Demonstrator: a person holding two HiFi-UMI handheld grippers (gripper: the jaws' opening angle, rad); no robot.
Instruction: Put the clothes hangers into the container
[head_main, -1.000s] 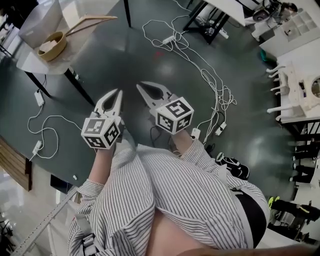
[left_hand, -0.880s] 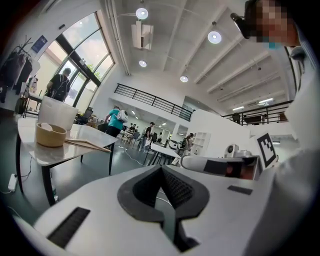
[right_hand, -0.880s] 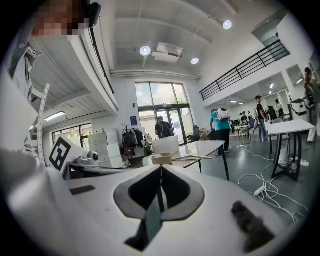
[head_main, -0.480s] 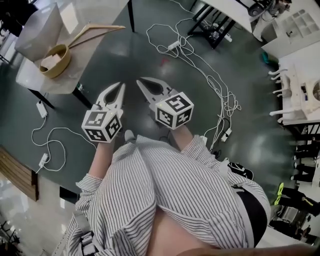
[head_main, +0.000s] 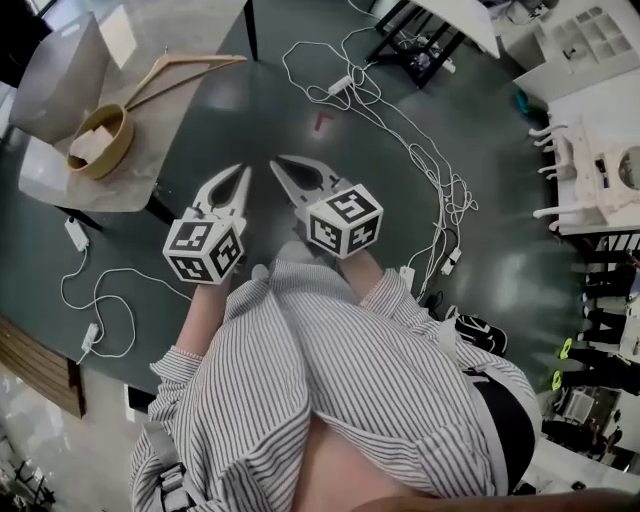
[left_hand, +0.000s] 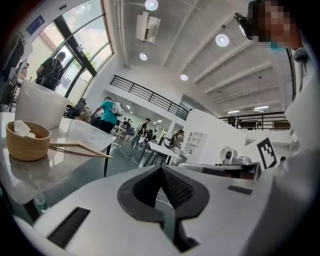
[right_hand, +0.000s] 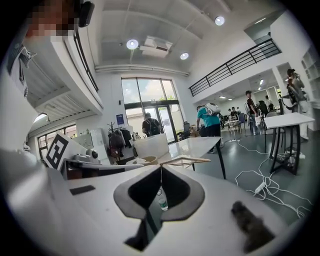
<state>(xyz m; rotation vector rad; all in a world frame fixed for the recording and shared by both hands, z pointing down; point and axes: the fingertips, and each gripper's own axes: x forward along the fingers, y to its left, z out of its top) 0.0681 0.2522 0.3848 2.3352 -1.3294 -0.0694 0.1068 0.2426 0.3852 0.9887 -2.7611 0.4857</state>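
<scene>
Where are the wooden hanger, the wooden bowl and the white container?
wooden hanger (head_main: 205, 60), head view, on its long straight arm.
wooden bowl (head_main: 118, 150), head view, on its outer wall.
white container (head_main: 60, 80), head view, on its side wall.

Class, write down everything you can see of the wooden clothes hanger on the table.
The wooden clothes hanger is pale bare wood, with slim bars forming a flat triangle. No hook can be made out. It lies flat on the pale table, one end close to the wooden bowl and the other reaching towards the table's edge. Whether it touches the bowl is unclear. Nothing holds it.
</scene>
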